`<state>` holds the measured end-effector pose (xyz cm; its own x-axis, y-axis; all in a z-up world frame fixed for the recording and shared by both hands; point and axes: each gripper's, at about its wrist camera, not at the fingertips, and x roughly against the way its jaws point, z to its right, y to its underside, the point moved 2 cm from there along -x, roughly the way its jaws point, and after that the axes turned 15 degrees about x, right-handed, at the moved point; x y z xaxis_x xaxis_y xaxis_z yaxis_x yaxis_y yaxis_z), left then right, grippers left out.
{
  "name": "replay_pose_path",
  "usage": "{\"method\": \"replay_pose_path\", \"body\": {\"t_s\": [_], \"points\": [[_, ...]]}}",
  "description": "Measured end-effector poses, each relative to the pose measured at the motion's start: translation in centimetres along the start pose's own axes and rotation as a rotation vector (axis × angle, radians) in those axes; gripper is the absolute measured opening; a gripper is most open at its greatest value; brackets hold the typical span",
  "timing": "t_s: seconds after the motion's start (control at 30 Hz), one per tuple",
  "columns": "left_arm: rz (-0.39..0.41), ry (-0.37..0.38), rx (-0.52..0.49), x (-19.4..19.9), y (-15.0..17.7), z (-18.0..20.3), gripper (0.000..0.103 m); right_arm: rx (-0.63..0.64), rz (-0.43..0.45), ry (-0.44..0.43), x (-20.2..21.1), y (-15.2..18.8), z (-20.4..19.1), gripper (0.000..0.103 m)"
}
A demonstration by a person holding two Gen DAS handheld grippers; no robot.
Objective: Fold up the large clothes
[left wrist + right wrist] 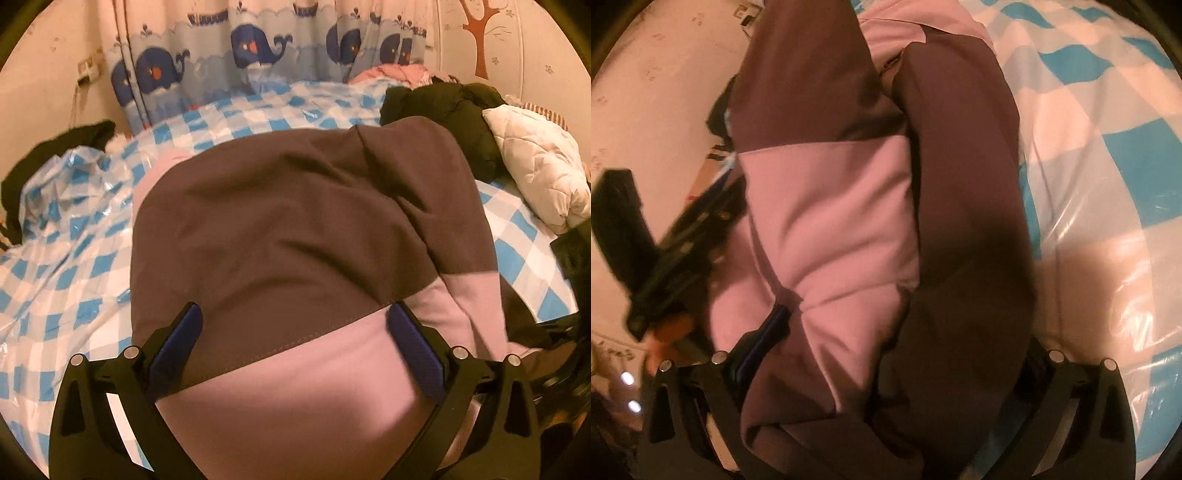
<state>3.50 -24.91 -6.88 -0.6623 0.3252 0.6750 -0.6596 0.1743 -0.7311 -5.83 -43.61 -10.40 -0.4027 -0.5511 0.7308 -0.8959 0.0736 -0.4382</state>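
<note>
A large brown and pink garment [288, 229] lies on the blue-and-white checked bed cover [74, 266]. My left gripper [293, 321] has its blue-padded fingers [184, 332] spread wide, one on each side of the garment's brown-pink seam, with cloth bulging between them. In the right wrist view the same garment [849, 221] fills the middle. My right gripper [886, 332] has thick folded cloth lying between its fingers, which are mostly covered. The left gripper's body [676, 258] shows at the left of that view.
A whale-print curtain [258, 55] hangs behind the bed. A dark coat [454, 110] and a white quilted jacket [535, 170] lie at the right. A dark garment [48, 162] lies at the left edge. Pink clothes [391, 72] sit at the back.
</note>
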Motion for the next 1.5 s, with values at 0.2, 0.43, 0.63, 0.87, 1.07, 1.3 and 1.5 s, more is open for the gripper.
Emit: {"method": "replay_pose_path", "body": {"t_s": [0.2,0.43,0.63,0.87,1.07,1.3,1.5], "points": [[0.022,0.006,0.017,0.3,0.0,-0.2,0.097,0.164,0.316,0.17,8.3,-5.2,-4.2,0.098],[0.038,-0.027,-0.001,0.1,0.2,-0.1,0.096,-0.01,0.063,0.079,-3.6,-10.4,2.3,0.099],[0.032,-0.012,-0.063,0.0,-0.1,0.3,0.096,-0.123,0.193,0.001,-3.3,-7.4,2.6,0.099],[0.082,0.016,-0.034,3.8,0.5,-0.8,0.096,-0.054,0.313,0.057,2.8,-4.5,1.1,0.098],[0.086,0.037,-0.025,5.5,0.8,-1.8,0.096,0.103,0.196,0.413,2.6,0.9,-0.6,0.098],[0.122,0.041,0.025,7.2,1.4,-2.7,0.096,0.104,0.339,0.435,7.2,2.6,-2.7,0.098],[0.101,0.019,0.121,9.4,0.7,-3.7,0.096,0.266,0.462,0.56,8.9,2.1,-12.4,0.098]]}}
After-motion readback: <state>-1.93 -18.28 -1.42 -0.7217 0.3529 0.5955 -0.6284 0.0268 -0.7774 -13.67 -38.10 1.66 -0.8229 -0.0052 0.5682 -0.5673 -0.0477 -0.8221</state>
